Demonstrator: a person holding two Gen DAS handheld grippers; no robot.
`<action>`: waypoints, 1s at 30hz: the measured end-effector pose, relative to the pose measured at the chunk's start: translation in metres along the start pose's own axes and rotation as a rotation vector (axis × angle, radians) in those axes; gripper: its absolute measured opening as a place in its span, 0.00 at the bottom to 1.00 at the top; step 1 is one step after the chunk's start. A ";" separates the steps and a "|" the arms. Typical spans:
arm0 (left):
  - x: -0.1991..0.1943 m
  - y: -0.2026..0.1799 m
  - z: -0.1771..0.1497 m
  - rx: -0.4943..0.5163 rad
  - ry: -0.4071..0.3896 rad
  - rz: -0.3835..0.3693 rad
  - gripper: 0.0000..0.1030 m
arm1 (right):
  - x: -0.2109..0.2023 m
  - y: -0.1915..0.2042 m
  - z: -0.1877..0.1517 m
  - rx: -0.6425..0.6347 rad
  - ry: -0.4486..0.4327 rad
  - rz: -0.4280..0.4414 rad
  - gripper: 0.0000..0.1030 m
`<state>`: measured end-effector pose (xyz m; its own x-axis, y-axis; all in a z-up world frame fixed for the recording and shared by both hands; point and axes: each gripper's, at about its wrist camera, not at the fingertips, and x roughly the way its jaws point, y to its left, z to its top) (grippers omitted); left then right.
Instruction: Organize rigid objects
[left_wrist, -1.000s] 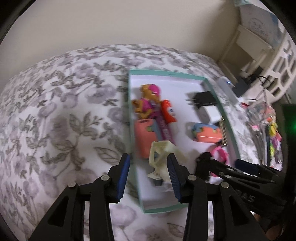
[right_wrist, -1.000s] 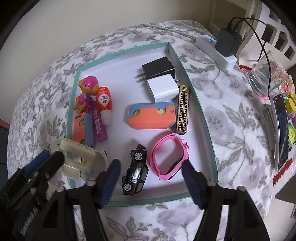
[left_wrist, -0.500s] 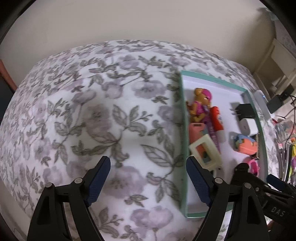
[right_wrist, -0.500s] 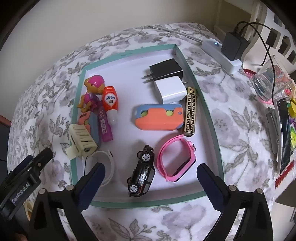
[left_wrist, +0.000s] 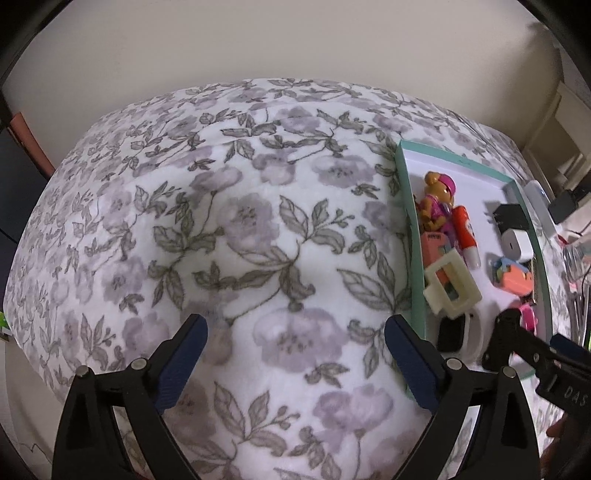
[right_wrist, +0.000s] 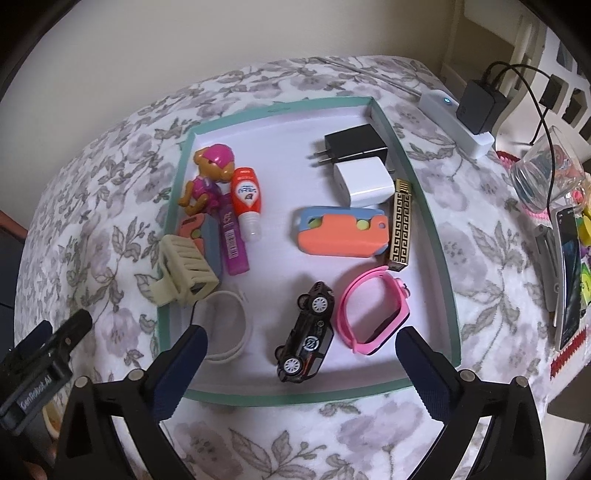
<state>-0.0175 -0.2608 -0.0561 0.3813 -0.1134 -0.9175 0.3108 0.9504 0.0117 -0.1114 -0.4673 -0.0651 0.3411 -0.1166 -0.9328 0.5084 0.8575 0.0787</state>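
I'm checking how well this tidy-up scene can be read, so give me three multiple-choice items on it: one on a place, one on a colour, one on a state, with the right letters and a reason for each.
1. Where does the black toy car lie?
A. in the teal-rimmed tray
B. on the floral cloth outside the tray
C. on the power strip

2. What colour is the watch beside the car?
A. green
B. pink
C. white

3. How does the right hand-held gripper stand?
A. shut on the car
B. shut on the watch
C. open, holding nothing

Answers:
1 A, the car sits on the tray's white floor, inside the rim.
2 B, its band and case are plainly pink.
3 C, its blue fingertips stand wide apart above the tray's near edge, pressing on nothing.
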 end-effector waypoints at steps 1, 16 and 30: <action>-0.001 0.001 -0.002 0.003 0.000 0.003 0.94 | -0.001 0.001 -0.001 -0.003 -0.002 0.000 1.00; -0.028 0.012 -0.019 0.010 -0.040 0.031 0.94 | -0.027 0.014 -0.021 -0.041 -0.068 -0.007 1.00; -0.039 0.022 -0.030 -0.009 -0.052 0.034 0.94 | -0.042 0.020 -0.034 -0.055 -0.113 0.000 1.00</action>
<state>-0.0514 -0.2265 -0.0316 0.4360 -0.0957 -0.8949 0.2894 0.9564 0.0387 -0.1425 -0.4287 -0.0362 0.4294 -0.1699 -0.8870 0.4654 0.8833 0.0561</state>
